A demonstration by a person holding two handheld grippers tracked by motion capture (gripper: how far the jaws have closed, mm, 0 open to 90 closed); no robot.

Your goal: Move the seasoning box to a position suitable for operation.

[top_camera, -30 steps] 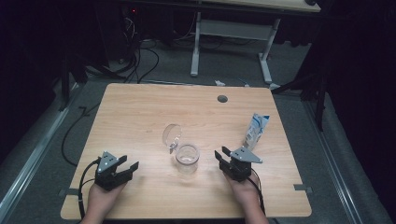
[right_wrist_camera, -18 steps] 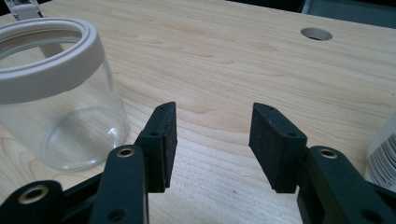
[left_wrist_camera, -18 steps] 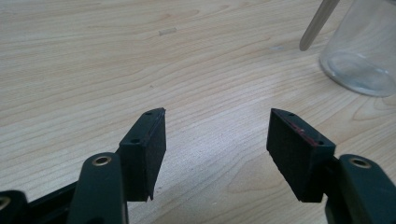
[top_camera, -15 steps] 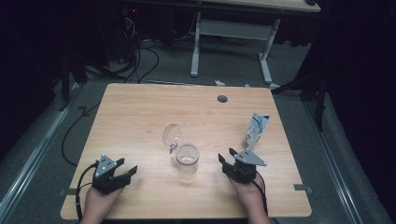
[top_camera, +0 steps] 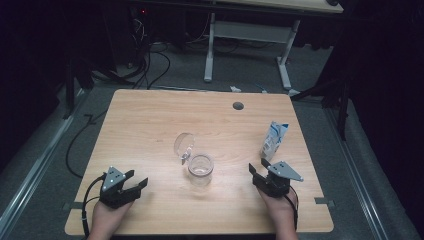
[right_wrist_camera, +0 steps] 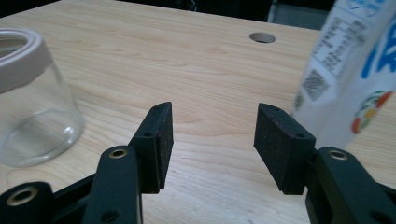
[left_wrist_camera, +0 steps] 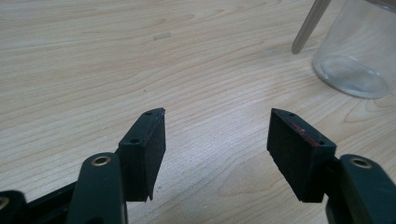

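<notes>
Left gripper (top_camera: 131, 186): I see it near the table's front left corner, held low over the wood; its jaws stand apart with only bare table between them, and they have just been opening
Right gripper (top_camera: 261, 173): I see it near the front right part of the table (top_camera: 150, 120); its jaws stand apart, nothing between the pads, and they have just been opening
Glass jar (top_camera: 200, 170): upright a little in front of the table's middle, between my two grippers and apart from both; it looks empty, with a pale rim band in the right gripper view
Jar lid (top_camera: 184, 146): hinged open and tilted back on the jar's far left side, touching the rim
Carton (top_camera: 274, 140): white and blue, standing tilted near the right edge, just beyond my right gripper; in the right gripper view it sits off the right-hand jaw, and I cannot tell whether it touches it
Cable hole (top_camera: 238, 105): round, near the far edge, right of centre
Hands: one hand (top_camera: 107, 220) and the other (top_camera: 277, 212) come in over the front edge, each behind its gripper
</notes>
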